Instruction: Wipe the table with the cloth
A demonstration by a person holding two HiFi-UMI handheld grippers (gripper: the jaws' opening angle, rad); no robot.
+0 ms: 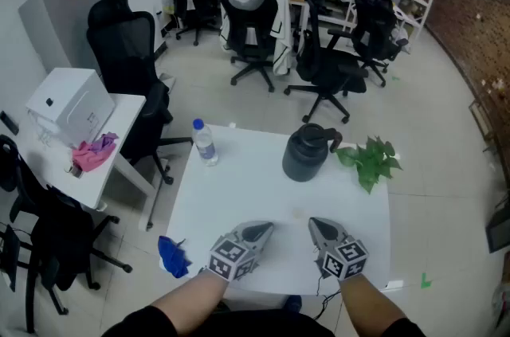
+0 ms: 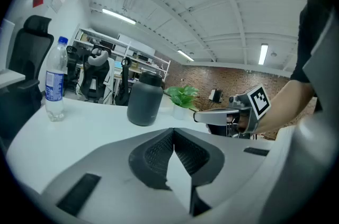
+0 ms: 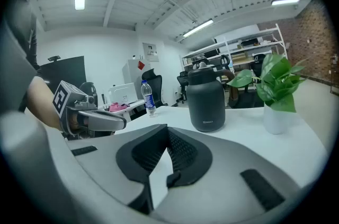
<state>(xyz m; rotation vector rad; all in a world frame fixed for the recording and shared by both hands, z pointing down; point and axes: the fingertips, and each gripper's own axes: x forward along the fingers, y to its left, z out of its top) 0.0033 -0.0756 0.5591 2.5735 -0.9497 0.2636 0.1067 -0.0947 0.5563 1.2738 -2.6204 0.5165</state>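
Note:
A crumpled blue cloth [image 1: 171,256] lies at the near left corner of the white table [image 1: 239,200], right at its edge. Both grippers hover over the table's near edge, side by side and pointing away from me. My left gripper [image 1: 260,230] is shut with nothing in it, about a hand's width right of the cloth. My right gripper [image 1: 318,225] is shut and empty too. In the left gripper view the jaws [image 2: 173,135] meet over bare tabletop. The right gripper view shows the same [image 3: 167,133]. The cloth is hidden in both gripper views.
A dark grey jug [image 1: 306,152] stands at the table's far middle, a potted green plant [image 1: 370,160] to its right, and a water bottle [image 1: 205,142] at the far left corner. A side desk [image 1: 111,160] with a white box and pink cloth stands left; office chairs beyond.

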